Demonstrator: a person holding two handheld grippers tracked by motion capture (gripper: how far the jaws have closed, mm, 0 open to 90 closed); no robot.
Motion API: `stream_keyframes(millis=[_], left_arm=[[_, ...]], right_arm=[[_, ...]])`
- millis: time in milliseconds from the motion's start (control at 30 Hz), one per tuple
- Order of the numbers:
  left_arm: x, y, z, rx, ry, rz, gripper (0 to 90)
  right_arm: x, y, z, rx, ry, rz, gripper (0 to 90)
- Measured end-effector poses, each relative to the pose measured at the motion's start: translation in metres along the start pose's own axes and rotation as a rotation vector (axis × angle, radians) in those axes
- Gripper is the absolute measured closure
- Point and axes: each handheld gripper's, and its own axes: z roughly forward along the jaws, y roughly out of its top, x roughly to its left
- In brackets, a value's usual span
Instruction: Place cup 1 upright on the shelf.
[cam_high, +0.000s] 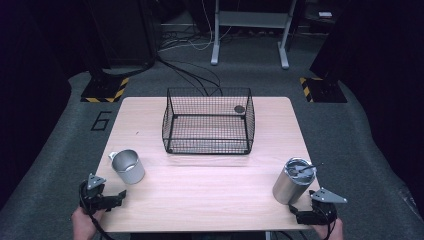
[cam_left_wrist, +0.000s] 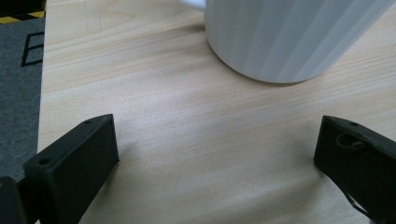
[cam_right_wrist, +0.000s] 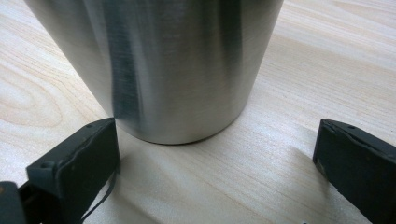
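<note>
Grippers sat at the counter's (cam_high: 205, 185) near corners, both with jaws spread and holding nothing. Left gripper (cam_high: 119, 196) faced a small metal cup (cam_high: 128, 166) just ahead; right gripper (cam_high: 300, 214) sat just beside a steel tumbler (cam_high: 293, 181). Farther back stood a black wire basket (cam_high: 208, 121).

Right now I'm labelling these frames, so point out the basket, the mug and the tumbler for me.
basket (cam_high: 208, 150): high view, front wall of the wire mesh.
mug (cam_high: 129, 170): high view, its outer side below the rim.
tumbler (cam_high: 287, 187): high view, its steel side under the lid.
</note>
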Motion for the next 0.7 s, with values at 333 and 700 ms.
stream_keyframes(millis=[333,700], left_arm=[[0.0040,0.0020,0.0023,-0.002,0.000,0.001,0.0],[0.0036,0.0014,0.0019,-0.005,0.018,-0.011,0.1]], right_arm=[[0.0005,0.0002,-0.0005,0.002,-0.001,0.006,0.0],[0.0029,0.0060,-0.0062,0.008,0.001,0.061,0.0]])
